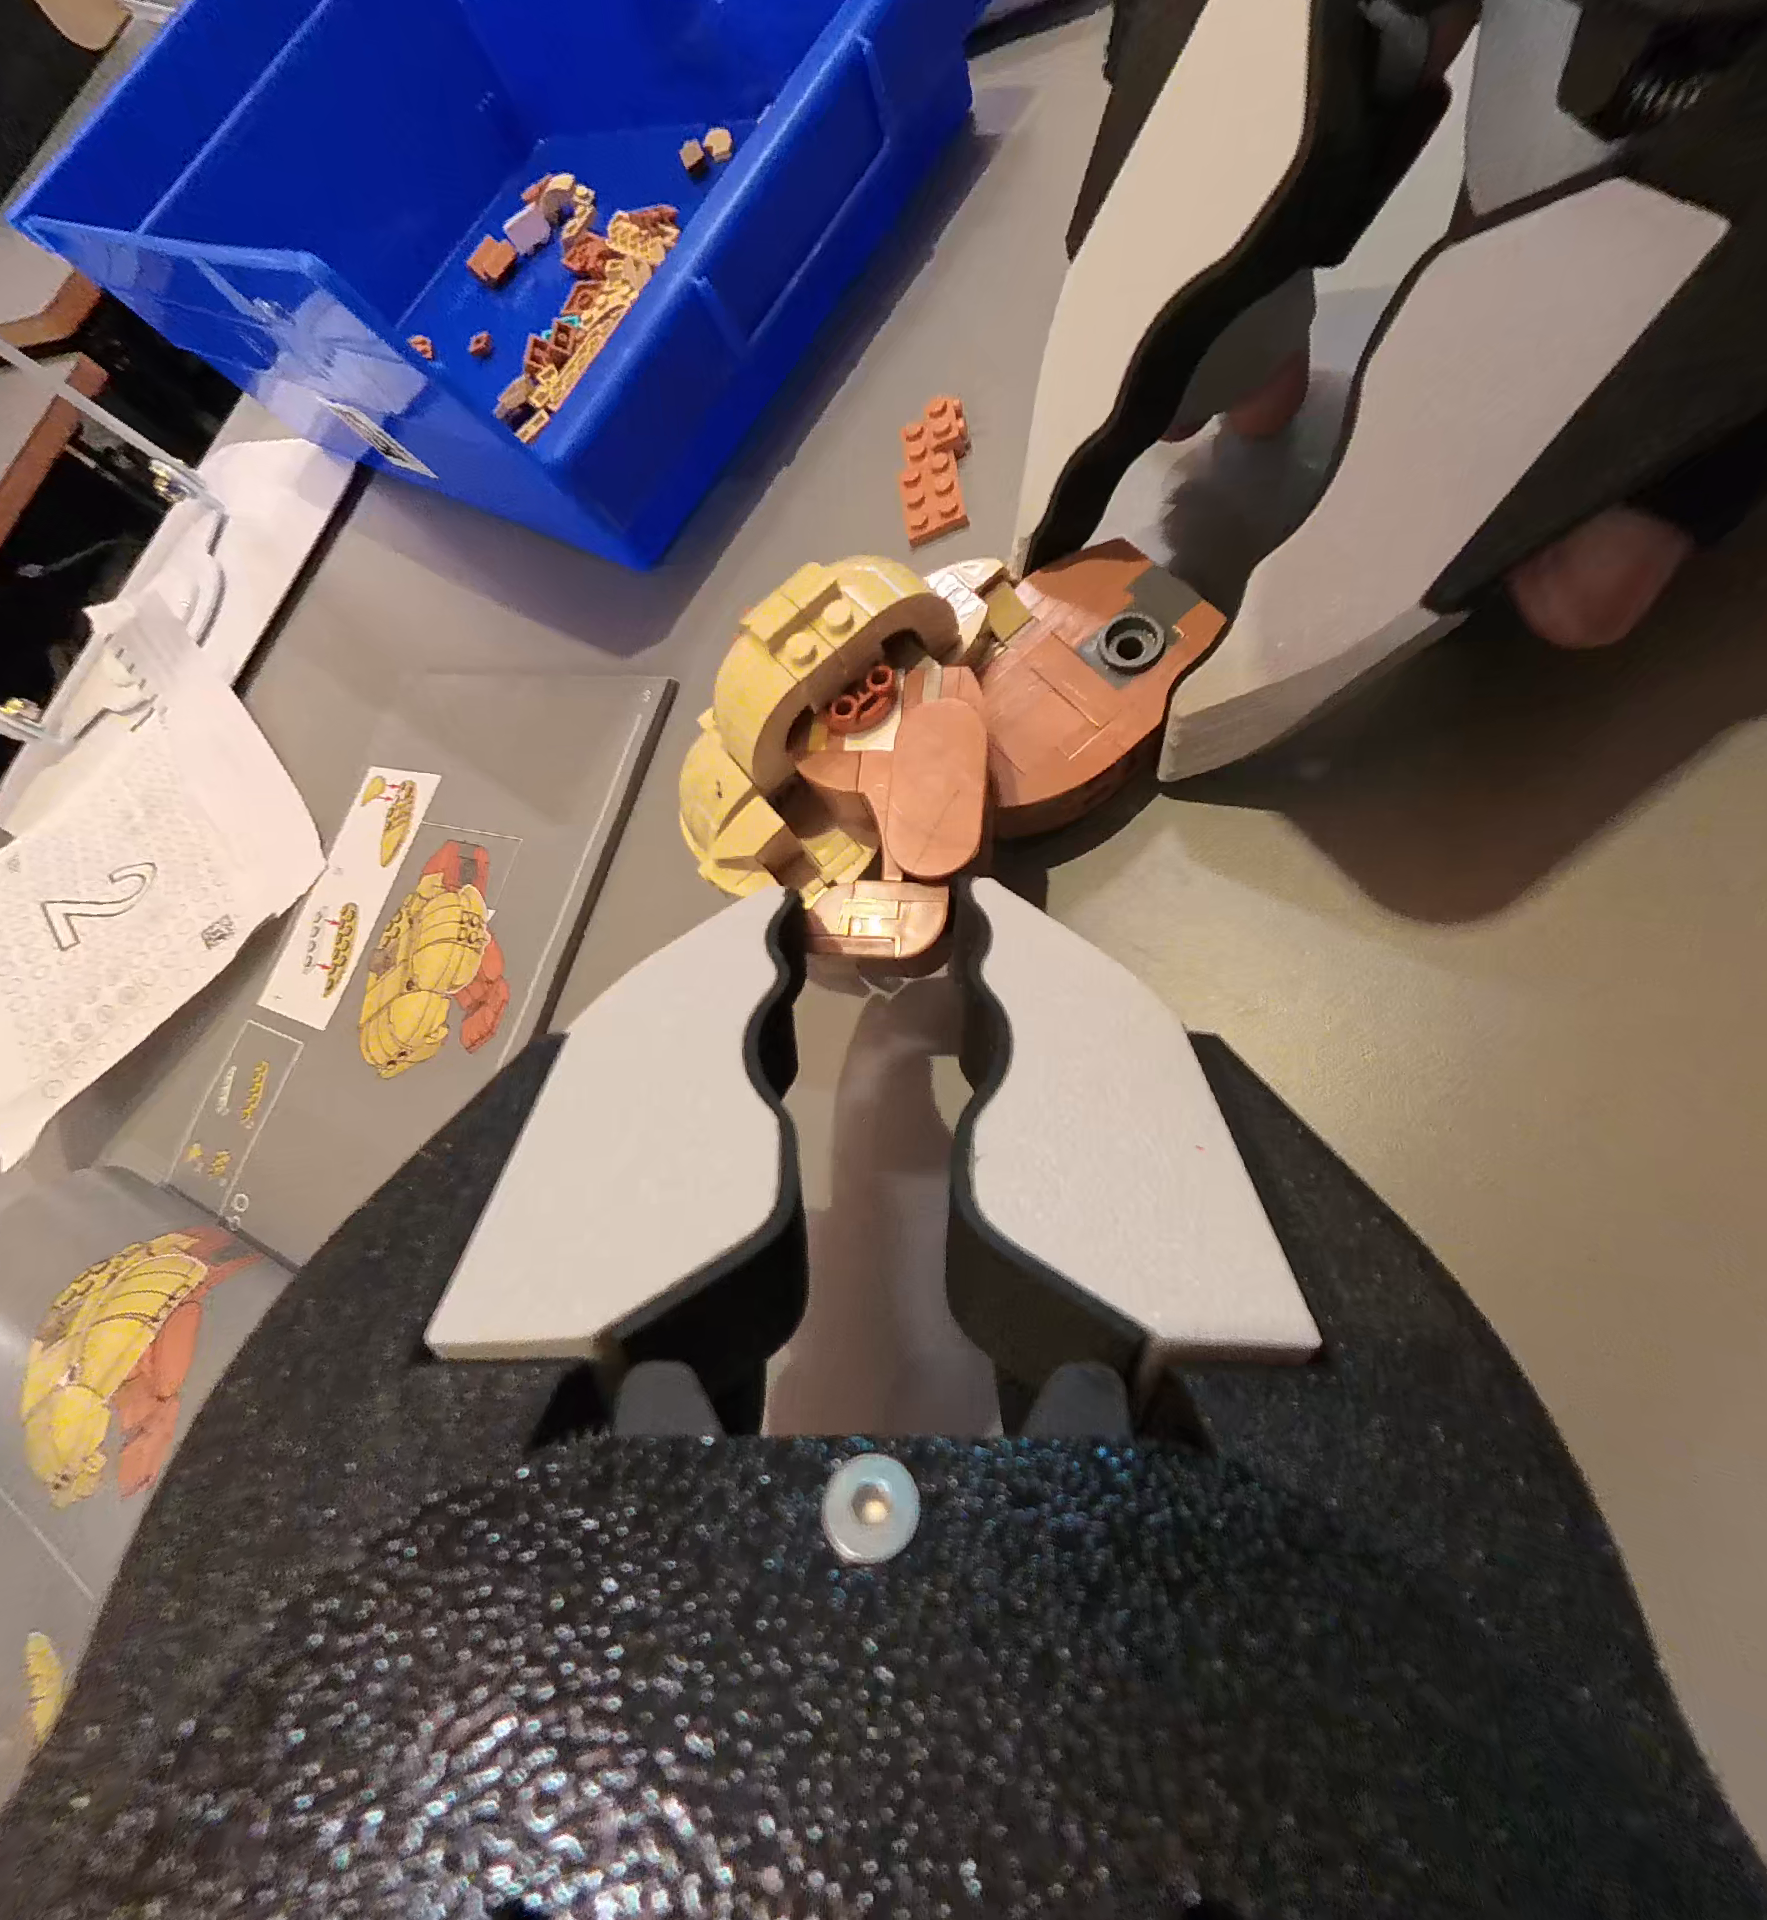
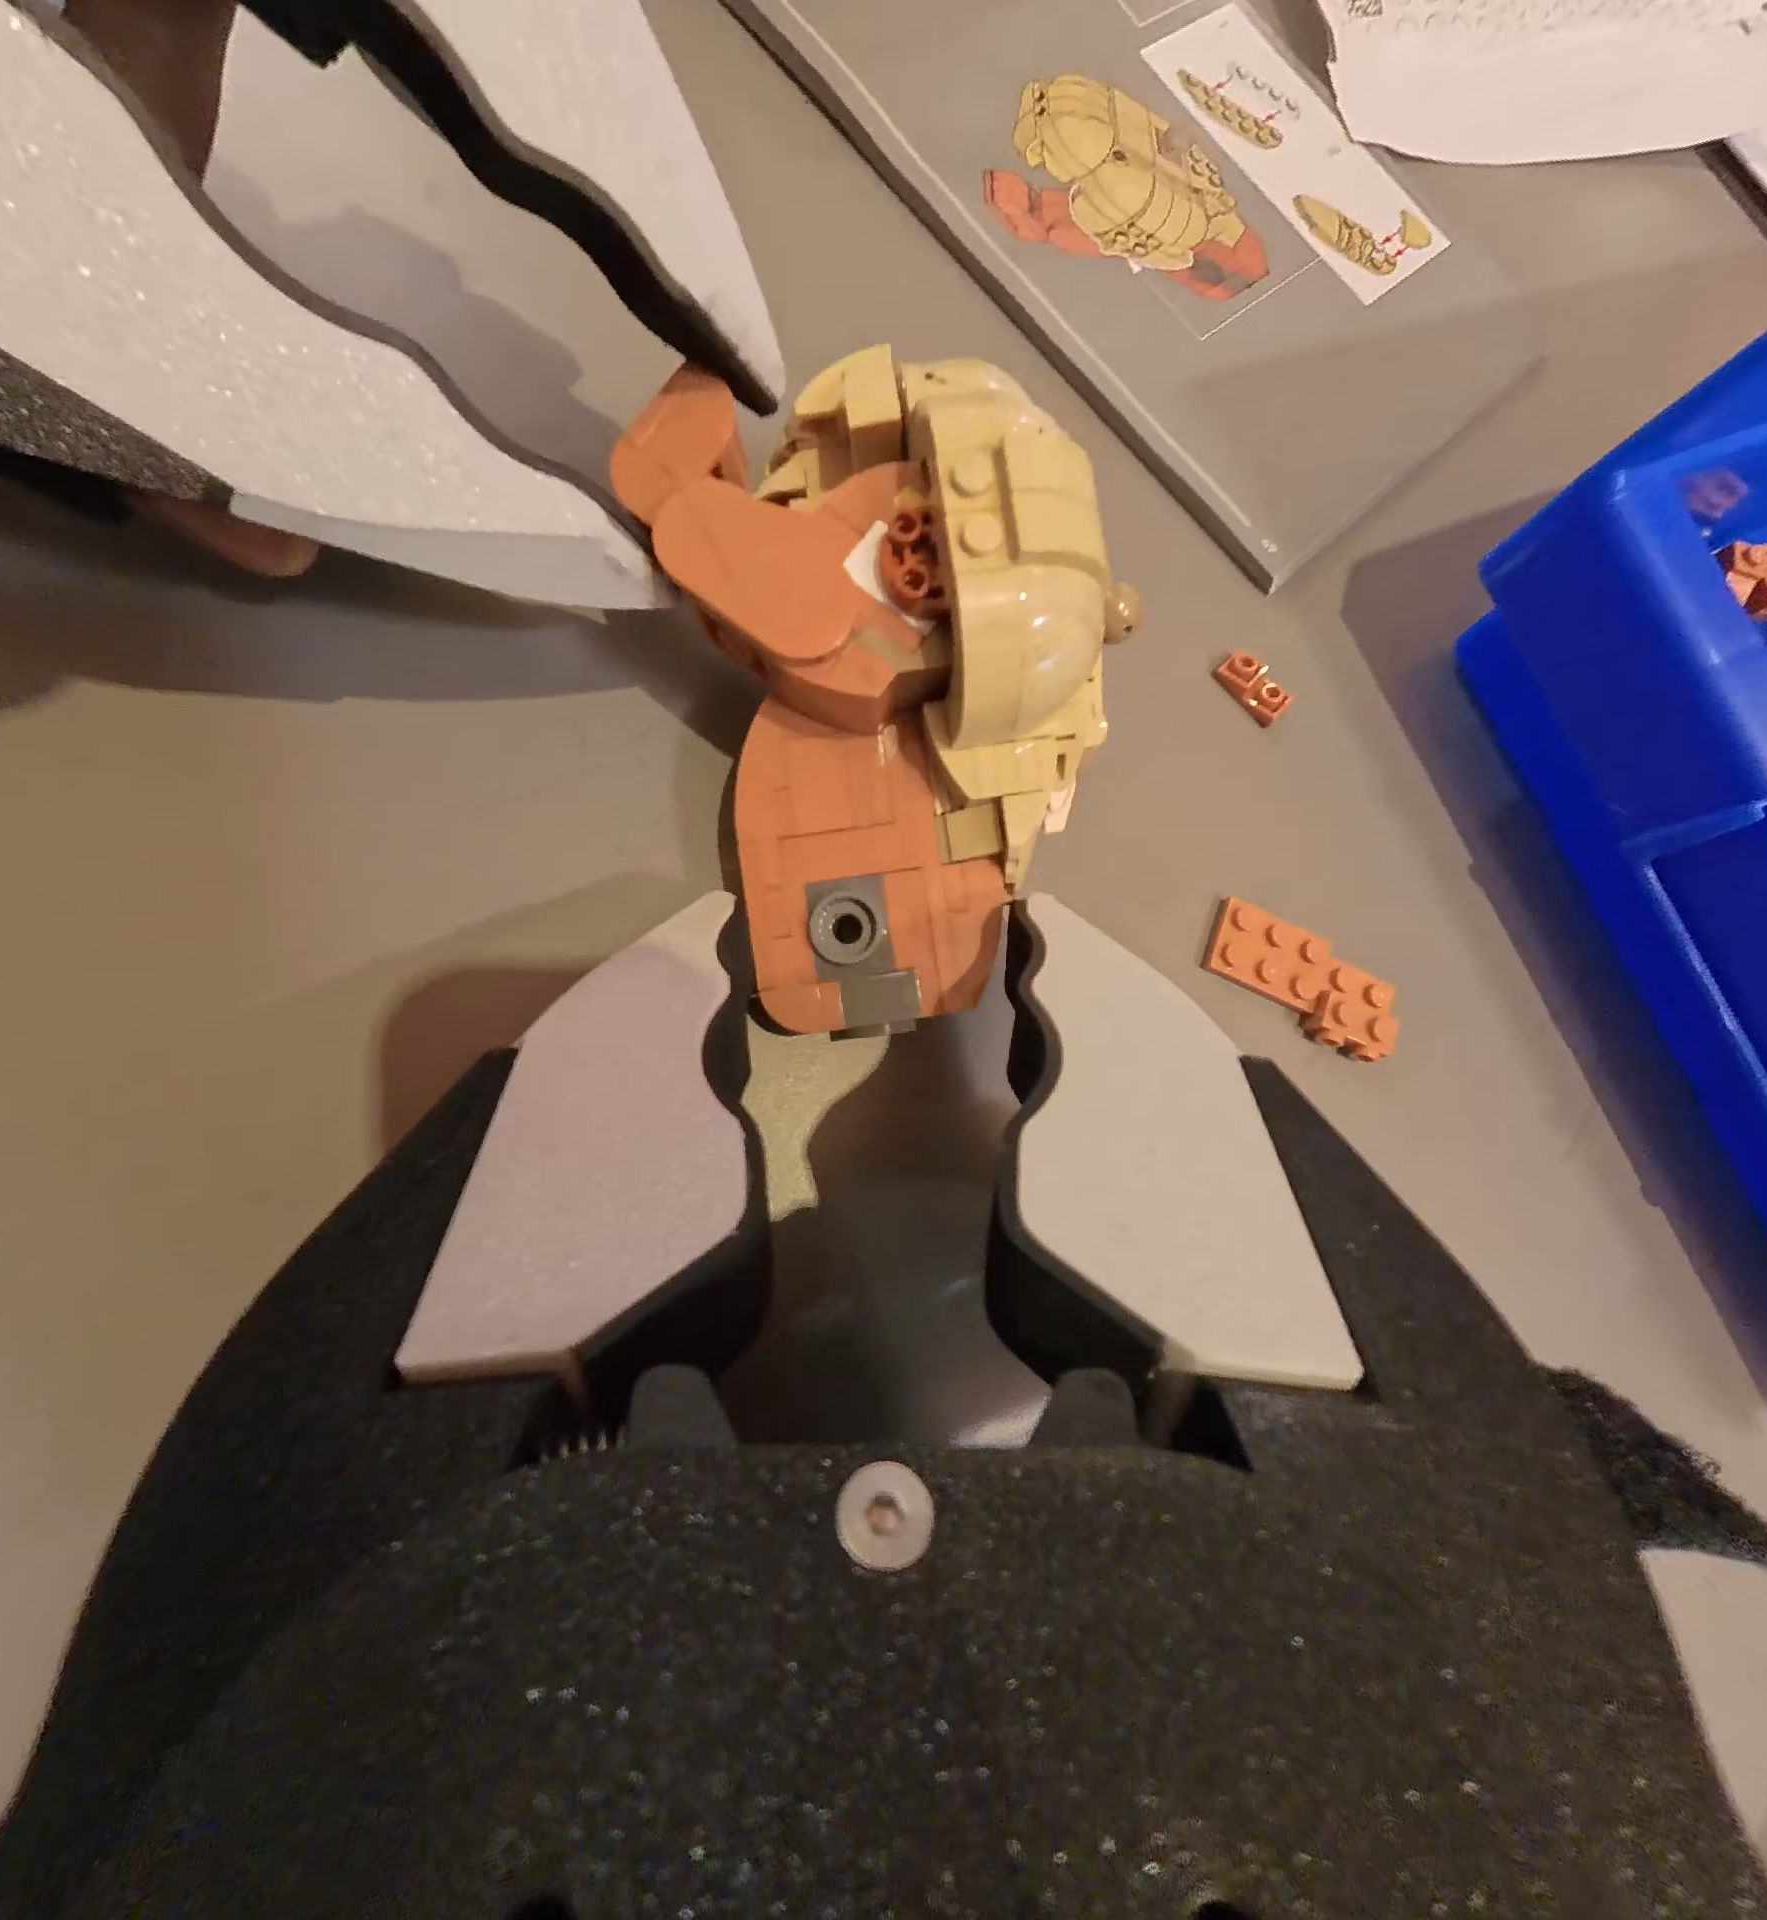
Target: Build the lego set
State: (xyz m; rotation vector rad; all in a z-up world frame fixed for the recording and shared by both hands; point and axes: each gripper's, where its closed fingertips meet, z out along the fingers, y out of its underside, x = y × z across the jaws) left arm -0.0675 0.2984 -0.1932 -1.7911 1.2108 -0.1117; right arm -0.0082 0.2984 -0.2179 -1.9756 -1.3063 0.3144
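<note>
A half-built Lego model [image 1: 858, 727] of tan curved shell pieces and brown limbs lies on the grey table. My left gripper [image 1: 879, 925] is shut on a brown limb at the model's near end. My right gripper [image 1: 1139, 623] comes in from the top right and clamps the brown body end with the dark grey stud piece. In the right wrist view the model [image 2: 910, 675] lies ahead. My right gripper [image 2: 868, 956] is shut around that brown body. My left gripper [image 2: 713, 488] holds the limb at the top left.
A blue bin [image 1: 183, 281] with several loose brown and tan bricks stands at the back left; it shows at the right in the right wrist view [image 2: 1606, 748]. Brown plates [image 1: 936, 473] [image 2: 1294, 977] lie loose beside the model. An open instruction booklet [image 1: 443, 914] and a torn paper bag [image 1: 110, 914] lie at the left. My hands' fingertips stand some 7 cm from each other.
</note>
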